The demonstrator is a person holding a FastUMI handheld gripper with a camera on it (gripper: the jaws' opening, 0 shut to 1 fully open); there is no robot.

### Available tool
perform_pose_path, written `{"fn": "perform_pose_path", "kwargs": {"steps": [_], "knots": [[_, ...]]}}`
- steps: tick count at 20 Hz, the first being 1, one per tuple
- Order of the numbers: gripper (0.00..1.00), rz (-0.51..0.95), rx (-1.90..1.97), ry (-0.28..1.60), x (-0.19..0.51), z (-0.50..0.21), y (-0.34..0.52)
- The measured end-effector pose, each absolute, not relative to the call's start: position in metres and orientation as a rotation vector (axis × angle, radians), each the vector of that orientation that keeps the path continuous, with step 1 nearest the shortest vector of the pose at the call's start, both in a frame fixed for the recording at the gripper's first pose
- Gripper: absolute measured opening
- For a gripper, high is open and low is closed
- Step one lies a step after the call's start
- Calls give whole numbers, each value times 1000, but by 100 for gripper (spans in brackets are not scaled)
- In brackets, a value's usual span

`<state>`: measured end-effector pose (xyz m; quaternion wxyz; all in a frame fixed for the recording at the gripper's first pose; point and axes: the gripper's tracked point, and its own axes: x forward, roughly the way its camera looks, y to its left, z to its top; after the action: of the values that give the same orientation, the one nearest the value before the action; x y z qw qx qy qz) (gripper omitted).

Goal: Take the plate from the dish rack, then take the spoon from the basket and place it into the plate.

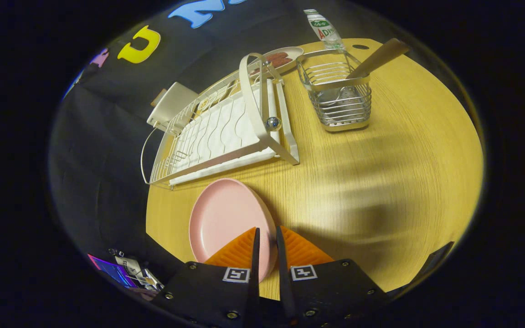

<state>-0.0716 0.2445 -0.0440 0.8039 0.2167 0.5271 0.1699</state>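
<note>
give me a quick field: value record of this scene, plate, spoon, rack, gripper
plate: pink plate flat on the wooden table, out of the rack, its near rim between the fingers
gripper: gripper narrowly parted around the plate's rim; whether the pads press it cannot be told
dish rack: white dish rack beyond the plate, no dishes in it
basket: wire basket beside the rack
spoon: spoon leaning in the basket, handle up
other: bottle and a small dish behind

Your claw [266,234] pinches the pink plate's [223,218] rim above the worktop [381,182]; beyond stand the dish rack [226,132] and the basket [342,98] holding the spoon [378,57].
</note>
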Motion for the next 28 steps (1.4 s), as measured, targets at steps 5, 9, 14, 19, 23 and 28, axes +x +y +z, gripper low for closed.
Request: {"fn": "perform_pose_path", "kwargs": {"steps": [5, 9, 14, 19, 23, 28], "knots": [[18, 342, 462, 1022, -66, -20, 226], [19, 280, 410, 859, -56, 2, 196], [19, 184, 267, 607, -38, 30, 145], [18, 87, 149, 417, -25, 48, 104], [22, 77, 142, 367, -13, 51, 92], [26, 93, 146, 328, 18, 44, 88]]}}
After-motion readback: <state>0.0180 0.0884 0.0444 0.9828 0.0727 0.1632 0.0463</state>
